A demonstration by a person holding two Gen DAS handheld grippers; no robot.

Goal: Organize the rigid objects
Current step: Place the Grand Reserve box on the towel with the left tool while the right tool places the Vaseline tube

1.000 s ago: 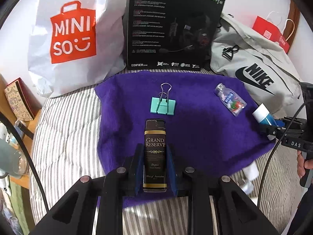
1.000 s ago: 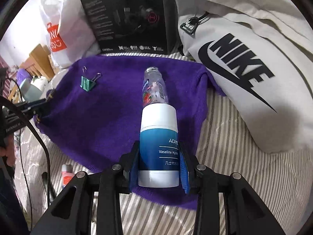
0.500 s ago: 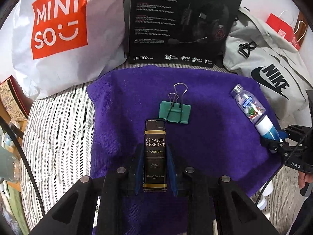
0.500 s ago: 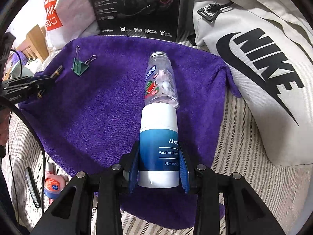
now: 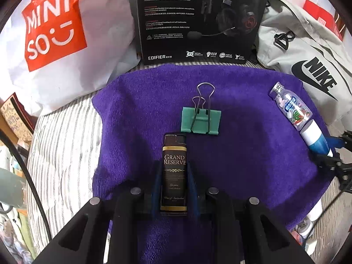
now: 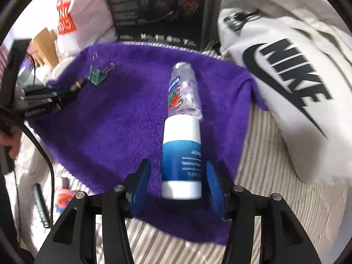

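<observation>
On my left wrist view, a white MINISO bag (image 5: 55, 33) leans at the far left of the striped bed (image 5: 63, 149), and next to it a black EDIFIER headset box (image 5: 198, 17) stands behind the purple towel (image 5: 136, 114) spread over the bedding. My left gripper (image 5: 175, 176) is clamped on the dark Grand Reserve lighter (image 5: 175, 169), which lies along the fingers over the towel with its top pointing toward the green binder clip (image 5: 200, 121); the clip lies just beyond the lighter's tip and slightly to its right, wire handles pointing away from me. Further right on the towel lies a small clear candy bottle (image 5: 290, 106), and end to end with it the blue-and-white Vaseline tube (image 5: 315, 138), near the towel's right edge. Behind those slumps a grey NIKE bag (image 5: 308, 61). On my right wrist view, the right gripper (image 6: 178, 182) has its blue pads spread wide to either side of the tube (image 6: 182, 158), a gap showing on both sides, so the tube lies free on the towel (image 6: 110, 121) with its white cap against the candy bottle (image 6: 184, 90). This view is blurred, but I can make out a small red-labelled tub (image 6: 62, 198) off the towel at lower left.
</observation>
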